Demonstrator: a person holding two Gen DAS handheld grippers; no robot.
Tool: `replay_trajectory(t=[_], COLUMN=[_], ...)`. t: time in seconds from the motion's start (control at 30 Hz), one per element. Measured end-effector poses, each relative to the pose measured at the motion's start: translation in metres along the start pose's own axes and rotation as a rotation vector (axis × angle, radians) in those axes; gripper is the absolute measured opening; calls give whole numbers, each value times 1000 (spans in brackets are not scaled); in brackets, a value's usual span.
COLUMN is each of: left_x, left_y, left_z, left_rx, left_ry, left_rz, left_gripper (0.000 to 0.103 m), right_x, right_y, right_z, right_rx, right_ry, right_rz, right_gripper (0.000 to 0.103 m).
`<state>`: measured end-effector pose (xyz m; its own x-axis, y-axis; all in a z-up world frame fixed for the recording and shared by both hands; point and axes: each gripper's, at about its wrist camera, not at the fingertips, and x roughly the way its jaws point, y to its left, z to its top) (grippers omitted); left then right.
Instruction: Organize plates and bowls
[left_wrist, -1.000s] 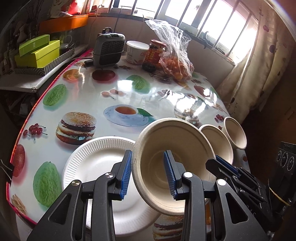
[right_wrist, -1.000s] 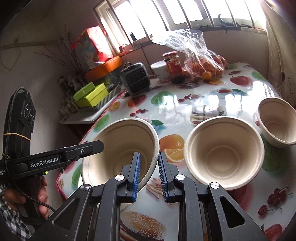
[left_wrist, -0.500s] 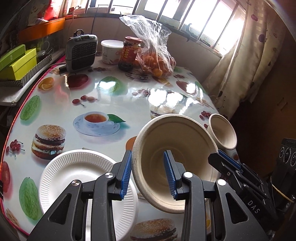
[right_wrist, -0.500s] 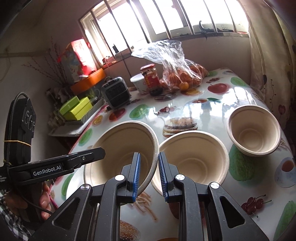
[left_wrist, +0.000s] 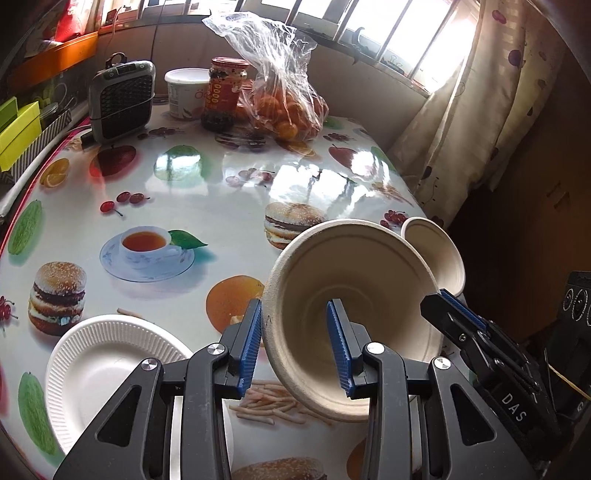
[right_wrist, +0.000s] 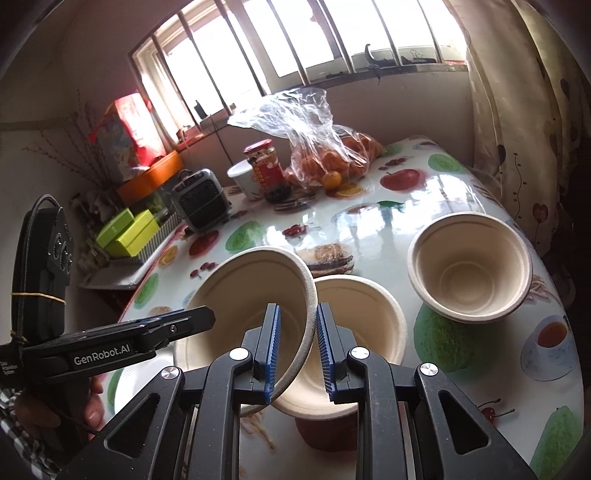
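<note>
The held bowl (left_wrist: 354, 280) has travelled off the white plate (left_wrist: 107, 358), which a second ago lay right under it and now sits at 8 o'clock in the left wrist view. In the right wrist view its tipped rim now overlaps the near edge of the middle bowl (right_wrist: 362, 314), where a second ago the two were clearly apart. Judging from that, nesting is the step in hand, and the bowl has yet to be levelled and lowered in.

The left gripper (left_wrist: 293, 321) straddles the bowl's left wall: one of its fingers (left_wrist: 251, 339) touches the rim from outside and the other stands inside the cavity. I cannot tell whether both pads press. The right gripper (right_wrist: 297, 321) has its fingers nearly together, pinching the bowl's right rim between the blue pads. The bowl hangs tilted, mouth towards the cameras, above the front of the desk (left_wrist: 221, 192). A third bowl (right_wrist: 469, 273) stands upright at 3 o'clock, well apart from the other two.

The desk wears a glossy cloth printed with burgers, fruit and teacups. At 11 o'clock in the left view a small grey heater (left_wrist: 122, 99) stands, then a white tub (left_wrist: 184, 92), a red-lidded jar (left_wrist: 223, 92) and a plastic bag of oranges (left_wrist: 284, 103) at 12. Barred windows (right_wrist: 295, 48) run behind, with a patterned curtain (left_wrist: 480, 110) at 2 o'clock.
</note>
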<state>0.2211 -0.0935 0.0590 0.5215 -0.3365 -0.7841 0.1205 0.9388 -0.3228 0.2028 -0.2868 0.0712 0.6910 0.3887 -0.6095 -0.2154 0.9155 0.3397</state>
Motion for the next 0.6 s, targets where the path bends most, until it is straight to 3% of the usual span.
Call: replay_trajectory(t=[0.6], left_x=[39], left_y=[-24], left_z=[8], left_rx=[35], left_ry=[56], left_rz=[-7], left_gripper=[36], right_x=[9], right_y=[-36], right_z=[1], right_rx=[56], right_ry=[10], right_rz=[-66], right_gripper=[20])
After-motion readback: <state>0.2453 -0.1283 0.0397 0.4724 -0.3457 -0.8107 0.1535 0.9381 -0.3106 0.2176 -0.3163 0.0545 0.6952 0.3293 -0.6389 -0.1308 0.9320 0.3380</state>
